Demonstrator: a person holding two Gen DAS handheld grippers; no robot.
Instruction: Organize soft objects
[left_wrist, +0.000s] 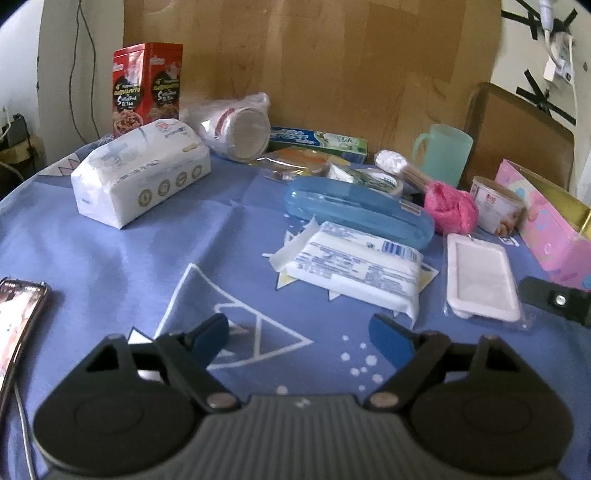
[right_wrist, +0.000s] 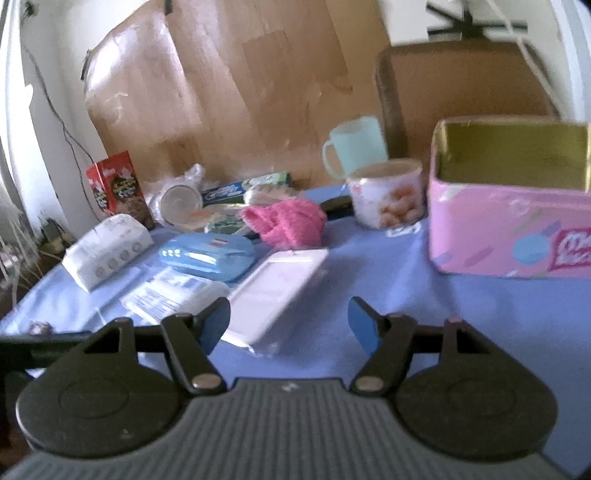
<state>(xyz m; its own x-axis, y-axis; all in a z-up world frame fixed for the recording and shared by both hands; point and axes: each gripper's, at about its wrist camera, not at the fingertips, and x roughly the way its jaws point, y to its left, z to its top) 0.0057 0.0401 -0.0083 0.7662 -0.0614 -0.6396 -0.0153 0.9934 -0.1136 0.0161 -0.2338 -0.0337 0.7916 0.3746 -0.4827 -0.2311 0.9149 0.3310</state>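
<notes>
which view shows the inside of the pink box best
The right wrist view: the pink box faces the camera with its open top and gold lining in plain sight. The left wrist view catches only its corner at the right edge, mostly cut off.

cereal box (left_wrist: 147, 83) | mint mug (left_wrist: 445, 155) | blue case (left_wrist: 356, 210) | phone (left_wrist: 16, 325)

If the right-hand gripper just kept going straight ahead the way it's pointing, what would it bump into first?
Probably the white flat case in clear wrap: it lies just ahead of the open right gripper, slightly toward its left finger. Beyond that sits the pink fuzzy cloth. Depth is hard to judge through this lens.
</notes>
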